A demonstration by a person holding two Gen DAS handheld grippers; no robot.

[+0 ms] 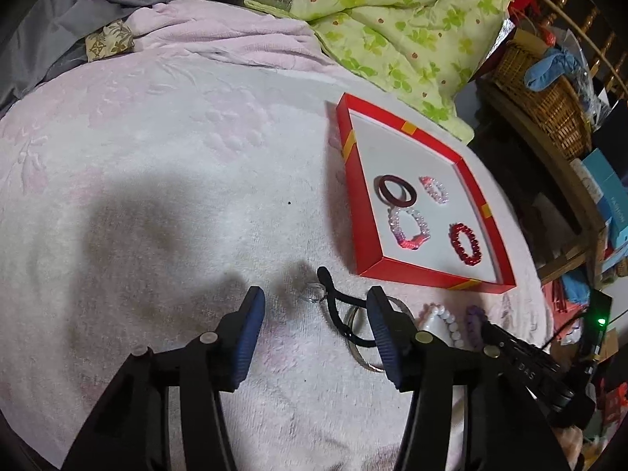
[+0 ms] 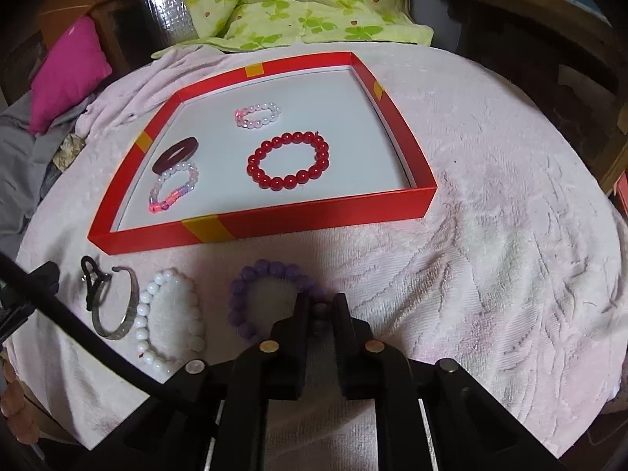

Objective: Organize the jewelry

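A red tray (image 2: 314, 218) (image 1: 424, 274) lies on the pink towel and holds a red bead bracelet (image 2: 288, 161) (image 1: 465, 243), a dark ring bangle (image 2: 176, 155) (image 1: 396, 190), a small pink bead bracelet (image 2: 257, 114) (image 1: 435, 189) and a pale bead bracelet with a pink knot (image 2: 172, 188) (image 1: 408, 227). In front of the tray lie a black cord (image 1: 341, 314) (image 2: 91, 280), a silver bangle (image 2: 121, 310) (image 1: 359, 337), a white bead bracelet (image 2: 168, 318) (image 1: 441, 320) and a purple bead bracelet (image 2: 271, 294) (image 1: 475, 318). My right gripper (image 2: 321, 308) is shut on the purple bracelet's near side. My left gripper (image 1: 314, 306) is open above the cord and bangle.
A green floral quilt (image 1: 400, 27) (image 2: 298, 4) lies behind the tray. A magenta cushion (image 2: 66, 74) is at the far left. A wicker basket (image 1: 549, 94) and boxes stand off the right edge. The towel's edge drops away close by on the right.
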